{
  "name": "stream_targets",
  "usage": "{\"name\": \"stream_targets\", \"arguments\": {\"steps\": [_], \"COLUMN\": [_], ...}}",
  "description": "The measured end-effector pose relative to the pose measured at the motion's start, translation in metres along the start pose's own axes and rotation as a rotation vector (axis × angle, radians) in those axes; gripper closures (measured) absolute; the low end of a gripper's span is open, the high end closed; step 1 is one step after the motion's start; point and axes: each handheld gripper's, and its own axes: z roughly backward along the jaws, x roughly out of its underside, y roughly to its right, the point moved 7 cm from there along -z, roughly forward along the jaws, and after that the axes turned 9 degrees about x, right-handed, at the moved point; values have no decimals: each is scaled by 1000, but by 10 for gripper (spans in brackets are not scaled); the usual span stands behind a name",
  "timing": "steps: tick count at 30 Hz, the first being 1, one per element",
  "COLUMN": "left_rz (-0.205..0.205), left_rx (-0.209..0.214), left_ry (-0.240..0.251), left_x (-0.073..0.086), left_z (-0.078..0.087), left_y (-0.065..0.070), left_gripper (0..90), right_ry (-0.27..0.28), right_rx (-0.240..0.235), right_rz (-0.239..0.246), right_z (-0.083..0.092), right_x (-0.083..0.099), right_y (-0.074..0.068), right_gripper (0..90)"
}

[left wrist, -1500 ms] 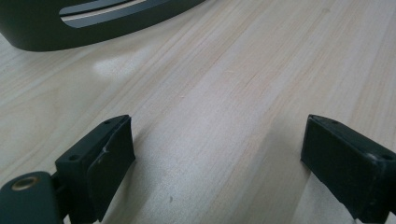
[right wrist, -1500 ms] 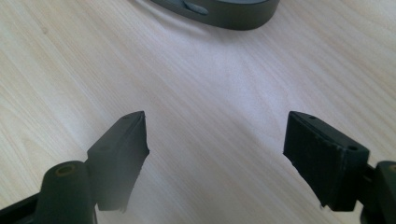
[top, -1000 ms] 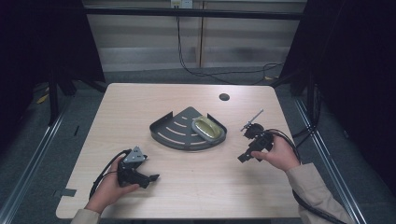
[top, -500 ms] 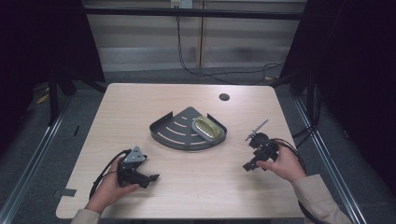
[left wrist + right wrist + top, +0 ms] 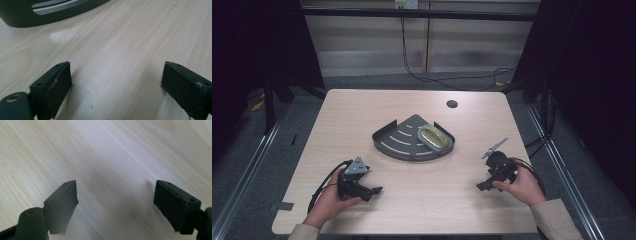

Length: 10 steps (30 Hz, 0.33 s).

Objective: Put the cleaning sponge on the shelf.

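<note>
Jaws gape over pale grained table point(image 5: 112, 150), matte black blocks.

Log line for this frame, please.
left gripper: open, empty, low over table | right gripper: open, empty, low over table | tray: mid-table, holds yellow-green object, untouched

Bare table point(image 5: 362, 115) lies open around the dark tray point(image 5: 398, 142), which stands mid-table between the grippers. Its low wall point(image 5: 37, 17) seems the lone obstacle ahead of the left gripper point(image 5: 115, 82).
</note>
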Motion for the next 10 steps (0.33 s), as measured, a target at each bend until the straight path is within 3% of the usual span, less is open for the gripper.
{"name": "stream_targets", "arguments": {"steps": [10], "left_rz": [1], "left_rx": [0], "left_ry": [0], "left_x": [0], "left_z": [0], "left_y": [0], "left_gripper": [90], "right_ry": [42], "right_rx": [18], "right_rz": [-11], "right_z": [-4], "right_x": [14], "right_y": [1], "right_gripper": [185]}}
